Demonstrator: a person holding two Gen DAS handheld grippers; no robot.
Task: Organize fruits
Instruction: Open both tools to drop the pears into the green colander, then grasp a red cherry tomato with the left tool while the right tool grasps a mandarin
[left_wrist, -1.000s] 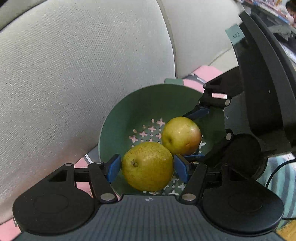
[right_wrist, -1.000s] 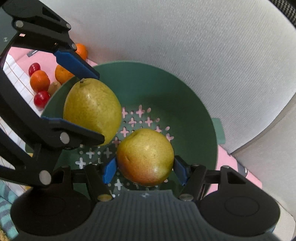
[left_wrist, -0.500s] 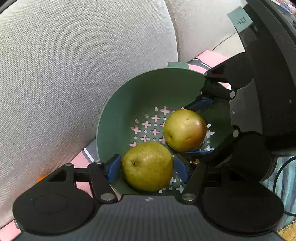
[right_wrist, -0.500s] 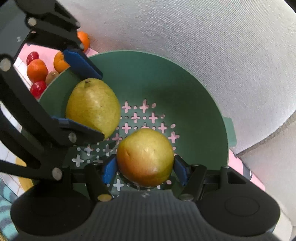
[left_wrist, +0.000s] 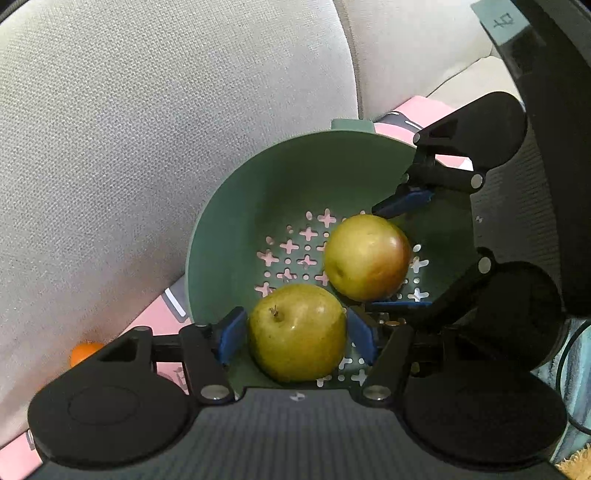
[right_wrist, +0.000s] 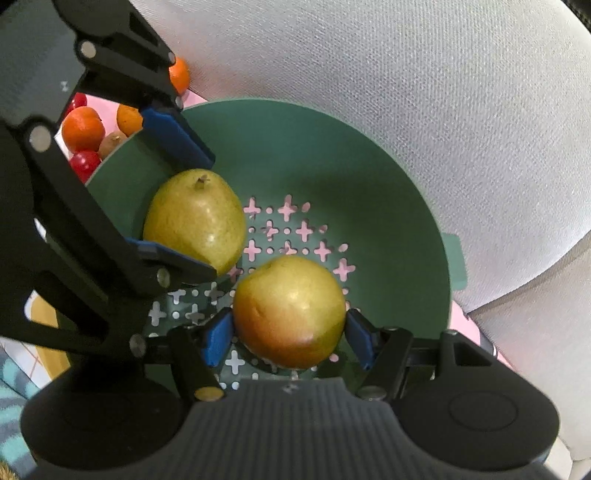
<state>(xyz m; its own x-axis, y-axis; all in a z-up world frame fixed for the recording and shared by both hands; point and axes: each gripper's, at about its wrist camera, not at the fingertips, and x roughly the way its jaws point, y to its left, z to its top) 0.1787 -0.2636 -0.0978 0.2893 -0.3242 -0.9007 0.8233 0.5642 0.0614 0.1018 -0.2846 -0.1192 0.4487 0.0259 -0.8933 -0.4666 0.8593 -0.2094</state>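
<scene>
Two grippers w/ blue pads hang inside the green perforated plastic colander (left_wrist: 236, 229): left gripper (left_wrist: 297, 332) clamps a yellow-green pear (left_wrist: 297, 332) by its near wall, right gripper (right_wrist: 290, 332) clamps a red-blushed pear (right_wrist: 290, 314) mid-bowl. Placing step; next: lower, release. Teal tag (left_wrist: 500, 20) above colander, unreadable.

colander (right_wrist: 413, 206) far half free, cushion (right_wrist: 406, 74) close behind
</scene>
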